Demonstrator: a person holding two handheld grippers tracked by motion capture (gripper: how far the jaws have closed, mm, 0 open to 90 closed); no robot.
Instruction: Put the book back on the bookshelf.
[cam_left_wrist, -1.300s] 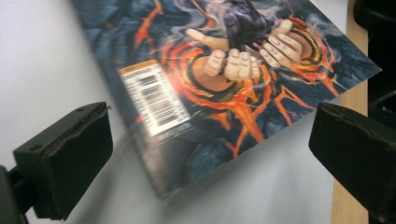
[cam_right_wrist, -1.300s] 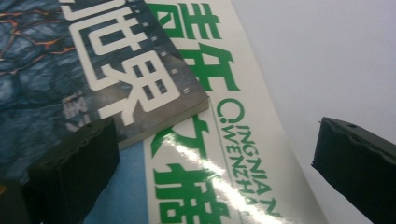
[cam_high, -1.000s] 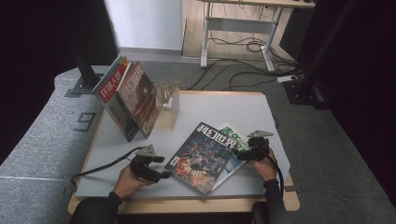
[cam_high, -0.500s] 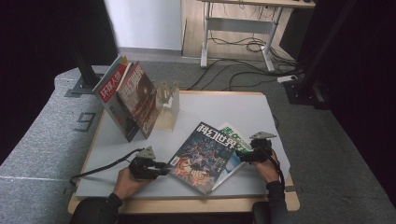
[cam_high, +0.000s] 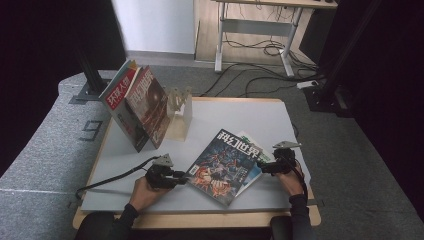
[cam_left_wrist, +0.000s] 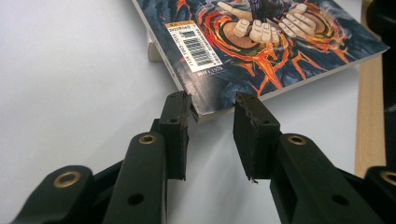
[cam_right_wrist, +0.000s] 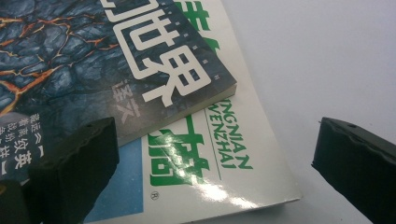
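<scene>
A dark magazine (cam_high: 225, 160) with fiery cover art lies flat near the table's front, on top of a white-and-green magazine (cam_high: 254, 141). My left gripper (cam_high: 182, 178) is at the dark magazine's near left corner. In the left gripper view its jaws have just been closing, and my left gripper (cam_left_wrist: 212, 105) now has that corner of the dark magazine (cam_left_wrist: 261, 42) wedged between its pads, both touching its edges. My right gripper (cam_high: 261, 167) stands open at the stack's right side. In its own view the right gripper (cam_right_wrist: 215, 140) straddles the green magazine's corner (cam_right_wrist: 224, 154), beside the dark magazine (cam_right_wrist: 93, 56).
Two magazines (cam_high: 135, 102) stand tilted at the table's back left against a clear holder (cam_high: 180, 112). A black cable (cam_high: 110, 177) trails left from my left gripper. The table's wooden edge (cam_high: 200, 220) runs just in front of both hands.
The left gripper's jaws have narrowed onto the dark magazine's corner. Both hands have stayed about where they were, and the magazines have not moved.
</scene>
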